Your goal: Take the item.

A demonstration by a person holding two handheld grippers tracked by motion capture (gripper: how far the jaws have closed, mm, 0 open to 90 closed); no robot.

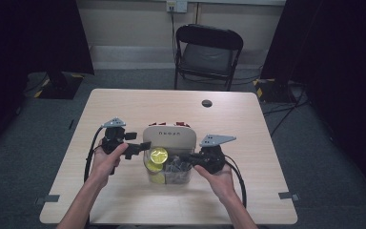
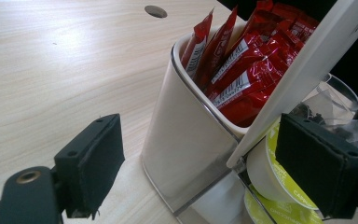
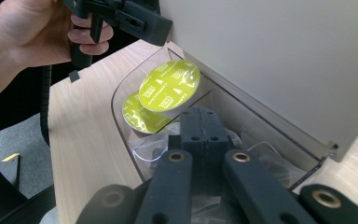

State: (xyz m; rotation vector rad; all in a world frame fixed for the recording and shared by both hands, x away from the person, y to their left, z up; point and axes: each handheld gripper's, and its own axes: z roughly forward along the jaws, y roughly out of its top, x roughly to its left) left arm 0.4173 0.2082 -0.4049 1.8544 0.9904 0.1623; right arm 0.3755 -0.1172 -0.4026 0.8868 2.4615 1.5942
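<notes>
in the high view, at the middle of the frame, a white organiser (image 1: 169, 136) stands on the worktop (image 1: 124, 105) with a clear front compartment (image 1: 181, 176) below it. two yellow-lidded capsules (image 1: 158, 155) lie at that compartment's left end; clear plastic sachets (image 1: 174, 167) crowd its right part.

the right claw (image 3: 204, 135), at the lower centre of the right gripper view, is clenched with its pads pressed flat together down among the sachets. whether a film is pinched between them cannot be told. judging from that, the step looks like drawing one sachet out of the compartment. to do it well, lift straight up and slowly, and watch that a single sachet comes and none drags over the rim.

the left claw (image 1: 143, 146) is released, its pads (image 2: 95, 161) wide apart. one sits by the organiser's side wall, the other in front of the upper capsule (image 2: 272, 168). it should hold off rather than nudge the capsules, or else steady the organiser. red packets (image 2: 242, 60) fill the rear bin.
</notes>
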